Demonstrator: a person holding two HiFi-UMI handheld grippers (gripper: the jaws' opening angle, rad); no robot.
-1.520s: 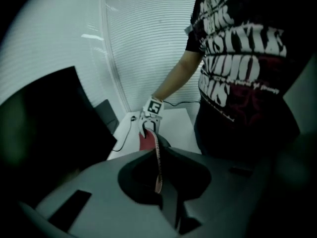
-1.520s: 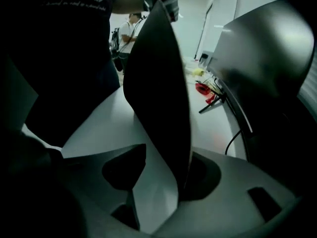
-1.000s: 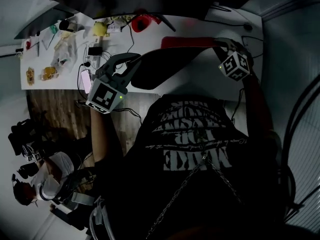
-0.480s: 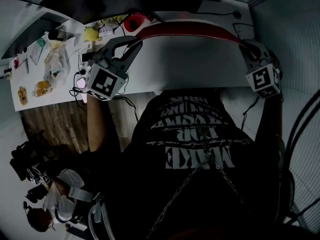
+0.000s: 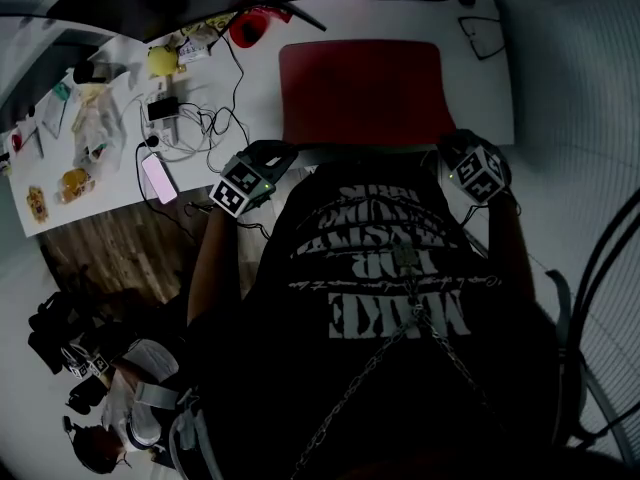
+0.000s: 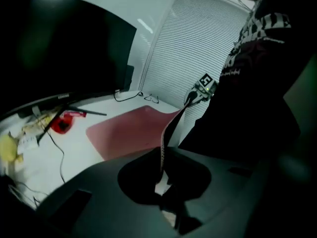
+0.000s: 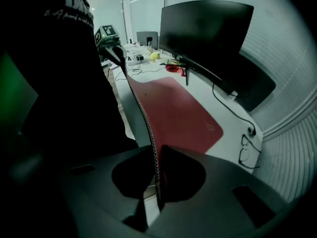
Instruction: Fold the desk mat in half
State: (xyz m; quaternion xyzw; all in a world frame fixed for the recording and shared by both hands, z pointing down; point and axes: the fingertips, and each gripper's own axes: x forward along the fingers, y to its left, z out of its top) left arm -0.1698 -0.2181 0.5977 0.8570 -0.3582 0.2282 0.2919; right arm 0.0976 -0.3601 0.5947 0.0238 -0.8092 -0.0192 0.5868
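Observation:
The desk mat (image 5: 362, 90) lies red side up on the white desk (image 5: 250, 88), in front of the dark monitor. Both grippers sit at its near edge, by the person's body. My left gripper (image 5: 266, 158) is shut on the mat's near left corner. My right gripper (image 5: 456, 150) is shut on the near right corner. In the left gripper view the mat's thin edge (image 6: 162, 148) runs from my jaws (image 6: 161, 195) to the other gripper (image 6: 199, 90). In the right gripper view that edge (image 7: 148, 128) stands upright in the shut jaws (image 7: 154, 195), with the red surface (image 7: 178, 113) beyond.
A red object (image 5: 250, 25), a yellow object (image 5: 163, 61), a phone (image 5: 158, 178), cables (image 5: 205, 123) and small clutter lie left of the mat. Glasses (image 5: 480, 36) lie at the desk's far right. A wide monitor (image 7: 203, 33) stands behind. A person (image 5: 110, 408) sits on the floor, lower left.
Both grippers have drawn the mat's edge back toward the person and down to the desk's near edge. The mat, first dark side up and then arched, now lies red side up.

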